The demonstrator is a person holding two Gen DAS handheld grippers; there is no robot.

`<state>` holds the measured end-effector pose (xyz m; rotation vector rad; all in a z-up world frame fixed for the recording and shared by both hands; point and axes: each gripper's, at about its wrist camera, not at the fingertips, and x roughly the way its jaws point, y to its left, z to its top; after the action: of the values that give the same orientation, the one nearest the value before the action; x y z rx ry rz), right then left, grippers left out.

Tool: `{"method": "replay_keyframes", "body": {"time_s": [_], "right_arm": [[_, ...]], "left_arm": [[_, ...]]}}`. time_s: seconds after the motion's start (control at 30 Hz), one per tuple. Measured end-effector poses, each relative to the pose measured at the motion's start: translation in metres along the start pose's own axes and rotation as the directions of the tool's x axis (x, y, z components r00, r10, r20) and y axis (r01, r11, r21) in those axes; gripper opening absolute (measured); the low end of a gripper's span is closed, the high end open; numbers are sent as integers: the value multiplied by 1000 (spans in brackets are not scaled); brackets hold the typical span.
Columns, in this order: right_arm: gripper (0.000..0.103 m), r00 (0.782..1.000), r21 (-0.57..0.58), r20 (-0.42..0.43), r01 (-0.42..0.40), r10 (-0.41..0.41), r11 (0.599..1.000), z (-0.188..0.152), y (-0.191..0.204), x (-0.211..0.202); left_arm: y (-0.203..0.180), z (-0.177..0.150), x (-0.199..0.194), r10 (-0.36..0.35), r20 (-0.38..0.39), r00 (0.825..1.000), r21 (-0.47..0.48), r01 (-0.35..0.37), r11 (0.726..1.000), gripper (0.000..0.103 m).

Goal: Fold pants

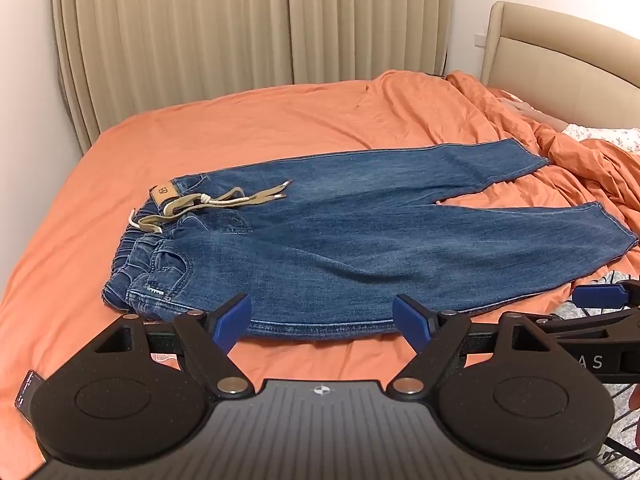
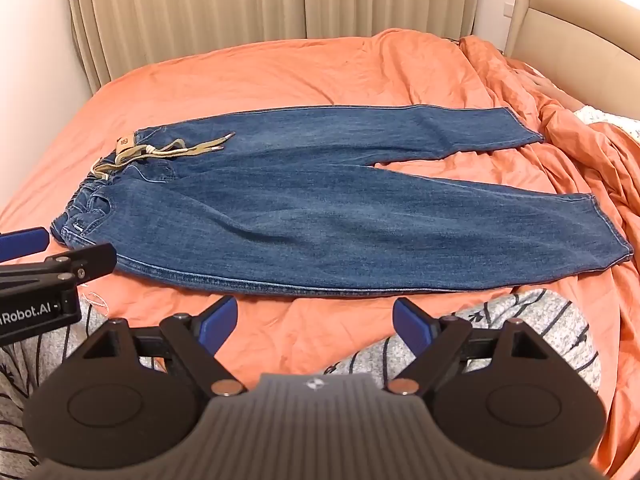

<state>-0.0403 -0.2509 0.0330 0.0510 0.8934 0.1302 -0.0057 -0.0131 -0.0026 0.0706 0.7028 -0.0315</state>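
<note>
Orange sheet (image 1: 280,120) – beige curtains (image 1: 200,20), headboard (image 1: 560,52)

Blue denim pants (image 1: 352,240) (image 2: 320,208), spread flat and unfolded on the orange bed, elastic waistband at 9 o'clock with tan drawstring lying loose on top, two legs splaying apart toward 3 o'clock, hems well apart

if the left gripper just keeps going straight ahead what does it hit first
Most likely the near side seam of the jeans, just past the open left gripper. Depth is hard to judge; it may brush the orange bedsheet first.
</note>
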Motion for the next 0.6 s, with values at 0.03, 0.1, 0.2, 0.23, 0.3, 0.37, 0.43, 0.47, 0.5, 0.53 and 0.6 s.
{"method": "replay_keyframes", "body": {"time_s": [0.03,0.1,0.2,0.23,0.3,0.37,0.43,0.47,0.5,0.53,0.6], "right_arm": [[81,1000,0,0,0,0,1000,0,1,0],[81,1000,2,0,2,-2,1000,1,1,-1],[81,1000,7,1,1,-1,1000,1,2,-4],[81,1000,8,2,1,-1,1000,1,1,0],[81,1000,9,3,2,-2,1000,0,0,1],[81,1000,12,0,1,-1,1000,2,0,0],[81,1000,15,1,-2,2,1000,2,-4,-2],[81,1000,16,0,-2,2,1000,1,-4,-2],[81,1000,17,0,-2,2,1000,0,-3,-2],[81,1000,20,0,-3,3,1000,0,-3,-2],[81,1000,21,-1,-4,4,1000,0,-3,-2]], "left_arm": [[1,0,0,0,0,1000,0,0,1000,94],[0,0,0,-1,1,1000,2,1,1000,94],[1,-1,0,4,-1,1000,5,-4,1000,94],[0,-1,0,3,-2,1000,5,-3,1000,94],[1,-1,1,-1,-3,1000,1,1,1000,94],[1,-2,1,-1,-3,1000,2,1,1000,94],[1,-2,1,0,-3,1000,3,0,1000,94],[3,-2,1,-1,-3,1000,4,1,1000,94],[2,-2,0,-1,-4,1000,4,1,1000,94],[2,-2,0,-2,-4,1000,4,2,1000,94],[3,-2,0,-2,-3,1000,3,2,1000,94]]}}
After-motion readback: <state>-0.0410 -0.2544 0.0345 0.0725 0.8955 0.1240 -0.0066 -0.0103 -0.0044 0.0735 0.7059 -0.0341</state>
